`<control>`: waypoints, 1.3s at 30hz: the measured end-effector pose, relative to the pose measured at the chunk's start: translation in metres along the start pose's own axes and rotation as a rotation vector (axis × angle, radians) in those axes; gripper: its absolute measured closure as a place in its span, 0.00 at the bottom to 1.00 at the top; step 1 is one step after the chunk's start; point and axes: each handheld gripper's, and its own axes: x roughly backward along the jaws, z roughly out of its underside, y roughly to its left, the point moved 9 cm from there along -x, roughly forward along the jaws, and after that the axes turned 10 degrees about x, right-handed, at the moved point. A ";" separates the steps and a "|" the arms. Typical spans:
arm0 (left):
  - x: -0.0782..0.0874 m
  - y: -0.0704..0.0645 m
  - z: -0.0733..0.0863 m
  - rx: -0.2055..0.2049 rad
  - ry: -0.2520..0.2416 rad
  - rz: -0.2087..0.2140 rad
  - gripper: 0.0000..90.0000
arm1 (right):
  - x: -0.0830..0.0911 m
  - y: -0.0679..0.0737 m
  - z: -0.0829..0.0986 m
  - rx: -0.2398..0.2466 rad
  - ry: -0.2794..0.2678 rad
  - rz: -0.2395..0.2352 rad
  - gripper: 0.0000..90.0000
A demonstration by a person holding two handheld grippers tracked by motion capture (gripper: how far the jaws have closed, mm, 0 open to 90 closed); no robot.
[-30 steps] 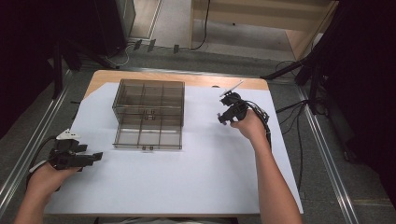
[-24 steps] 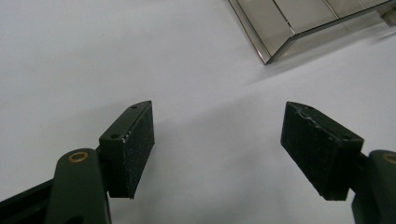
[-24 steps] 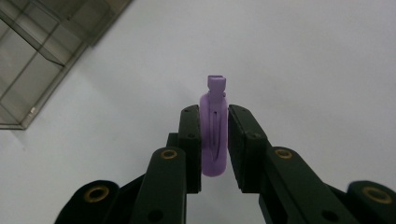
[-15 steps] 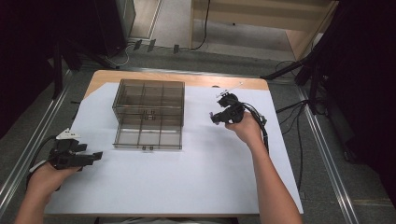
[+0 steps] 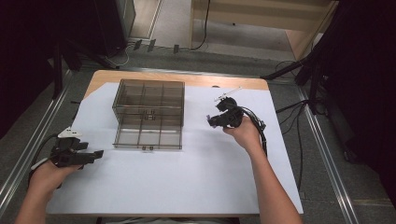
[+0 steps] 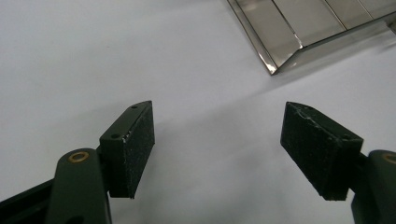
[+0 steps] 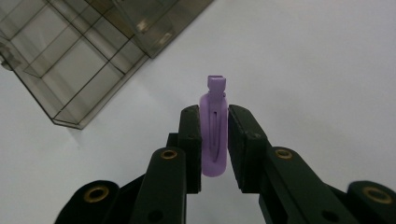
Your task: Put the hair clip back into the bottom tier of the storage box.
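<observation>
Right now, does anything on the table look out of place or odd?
Nothing stands out. The smoky clear organizer box sits square on the white sheet, its drawer pulled out toward the person. The right tool holds a purple hair clip cleanly; the left tool is open above bare sheet.

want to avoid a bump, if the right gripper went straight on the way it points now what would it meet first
Likely the smoky clear plastic drawer organiser. In the high view the right gripper, shut on a small purple plastic hair clip, points left across bare white paper toward the pulled-out drawer. Depth is unclear, so it might pass just in front of it.

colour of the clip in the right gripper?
Light purple hair clip, clearest in the right gripper view.
</observation>
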 end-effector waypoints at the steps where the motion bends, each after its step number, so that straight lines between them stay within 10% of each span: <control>1: 0.000 -0.001 0.000 -0.002 -0.001 0.003 0.30 | 0.002 0.001 -0.002 0.014 -0.010 0.006 0.86; 39: -0.003 -0.008 -0.014 -0.025 -0.040 0.031 0.31 | 0.000 0.043 -0.019 0.061 -0.037 -0.047 0.86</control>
